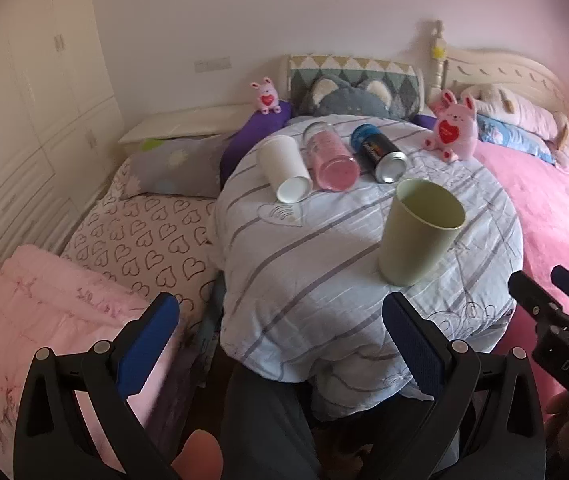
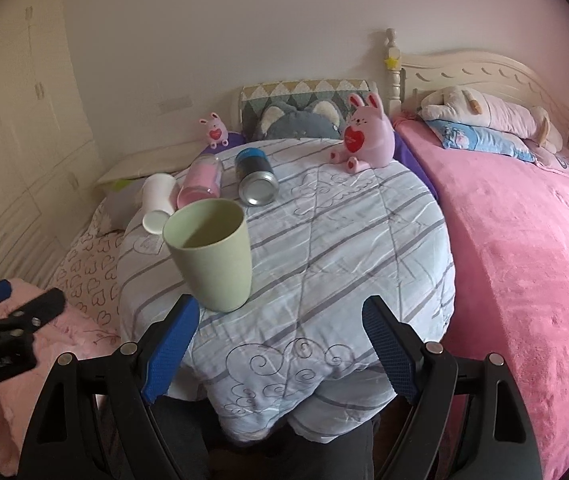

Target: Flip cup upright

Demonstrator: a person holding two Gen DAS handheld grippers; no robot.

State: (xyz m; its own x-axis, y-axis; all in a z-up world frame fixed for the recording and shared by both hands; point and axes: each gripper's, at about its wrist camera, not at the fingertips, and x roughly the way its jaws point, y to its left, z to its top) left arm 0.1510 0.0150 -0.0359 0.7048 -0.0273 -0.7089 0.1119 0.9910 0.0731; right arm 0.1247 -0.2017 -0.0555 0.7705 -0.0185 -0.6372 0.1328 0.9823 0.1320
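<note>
Left wrist view, far left: pink quilt (image 1: 44, 300), then heart-print sheet (image 1: 144, 236) w/ a grey pillow (image 1: 176, 168) behind it. Left gripper (image 1: 280, 320) low in frame, blue pads wide apart, nothing between them. Centre: round table under a striped cloth (image 1: 324, 280). Back row on it, L to R: white paper cup (image 1: 282, 166) on its side, pink bottle (image 1: 330, 158) on its side just beside it, dark can (image 1: 380, 152) also lying down, all bases pointing this way. Then the green cup (image 1: 420, 232): standing upright, mouth up, on the cloth near the front edge, well apart from the back row, just ahead of the left gripper's right-hand pad. Pink bunny toy (image 1: 452, 128) at the table's far right, pink bedspread (image 1: 556, 208) beyond.

Right wrist view: right gripper (image 2: 280, 344) also has its pads spread, holding nothing; green cup sits just beyond its left-hand pad, not touching as far as I can tell.
</note>
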